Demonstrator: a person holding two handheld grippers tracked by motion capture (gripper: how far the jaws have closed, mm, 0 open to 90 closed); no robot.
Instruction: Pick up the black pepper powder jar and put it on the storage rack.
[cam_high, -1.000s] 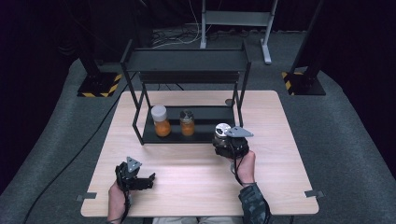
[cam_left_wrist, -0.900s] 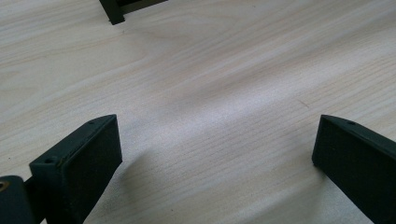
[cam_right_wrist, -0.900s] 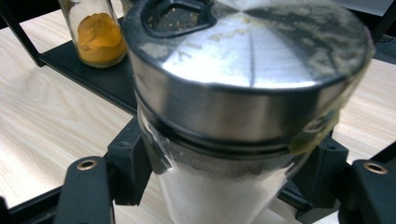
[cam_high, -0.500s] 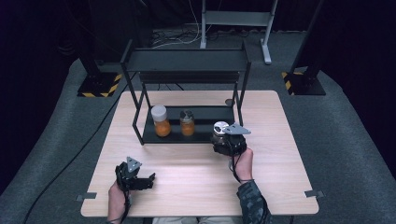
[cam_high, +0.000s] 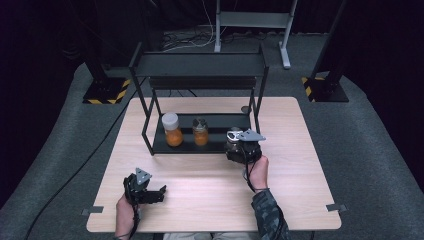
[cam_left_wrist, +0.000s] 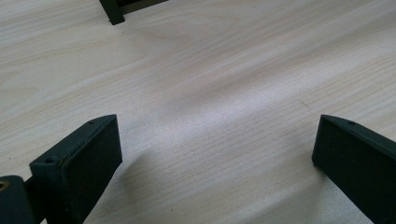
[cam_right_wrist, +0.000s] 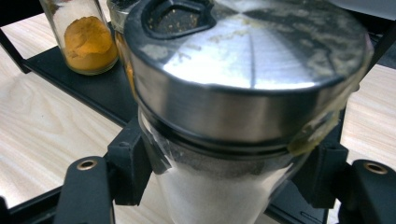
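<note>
My right gripper (cam_high: 240, 146) is shut on a glass shaker jar (cam_high: 234, 135) with a silver lid and white contents, held at the right end of the black rack's lower shelf (cam_high: 187, 146). In the right gripper view the jar (cam_right_wrist: 247, 93) stands upright between the pads of the right gripper (cam_right_wrist: 226, 168), over the shelf (cam_right_wrist: 93, 93). On that shelf stand a white-lidded jar of orange powder (cam_high: 172, 131) (cam_right_wrist: 88, 37) and a smaller jar (cam_high: 200, 132). My left gripper (cam_high: 150, 192) (cam_left_wrist: 217, 154) rests open on the wooden table, nothing between its jaws.
The rack's top shelf (cam_high: 200, 65) overhangs the lower one, and its legs (cam_high: 147, 135) frame the opening. A small dark round thing (cam_high: 245, 109) lies on the table (cam_high: 300, 165) behind the rack. One rack foot (cam_left_wrist: 112, 11) shows ahead of the left gripper.
My right gripper has edged slightly left and toward the rack's lower shelf with the shaker jar in it. The left gripper has stayed put.
</note>
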